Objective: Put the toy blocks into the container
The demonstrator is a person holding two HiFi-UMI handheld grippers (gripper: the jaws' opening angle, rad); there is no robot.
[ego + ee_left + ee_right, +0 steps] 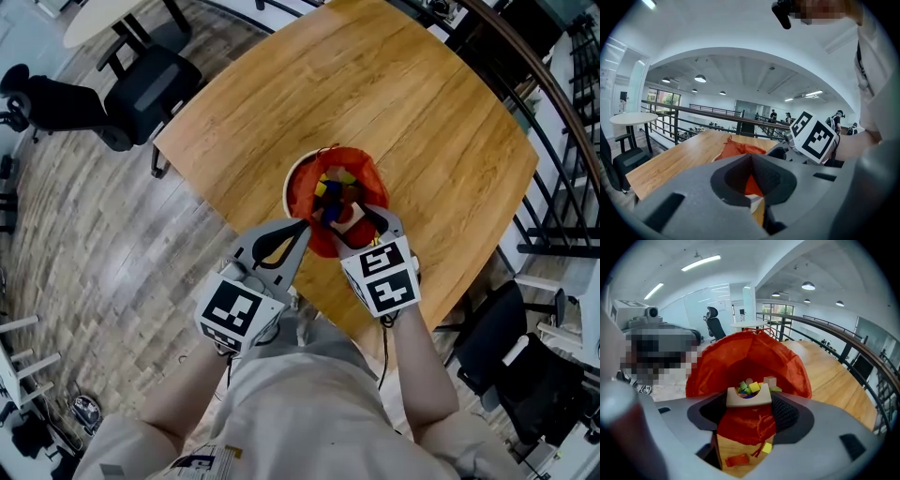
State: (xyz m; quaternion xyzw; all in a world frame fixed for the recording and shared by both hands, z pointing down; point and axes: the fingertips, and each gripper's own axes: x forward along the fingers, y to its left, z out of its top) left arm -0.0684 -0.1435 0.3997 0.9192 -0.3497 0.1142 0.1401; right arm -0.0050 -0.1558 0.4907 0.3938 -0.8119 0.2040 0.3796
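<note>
A red mesh bag [349, 173] lines a white container [289, 189] on the wooden table [375, 84] and holds several coloured blocks [751, 386]. My right gripper [749, 404] is shut on a pale wooden arch block [749, 397] over the bag's near rim; from the head camera that arch block [352, 223] shows at the right gripper [361, 217]. My left gripper [305, 225] is shut, its tips against the bag's left near edge; whether cloth is pinched is unclear. In the left gripper view, the bag [738, 147] rises just past the left gripper [750, 158].
A red block [737, 459] and a yellow block [766, 447] lie on the table below the bag's drawstring. An office chair [141, 89] stands left of the table, a black railing [562, 141] runs along the right, and another chair [506, 347] sits at lower right.
</note>
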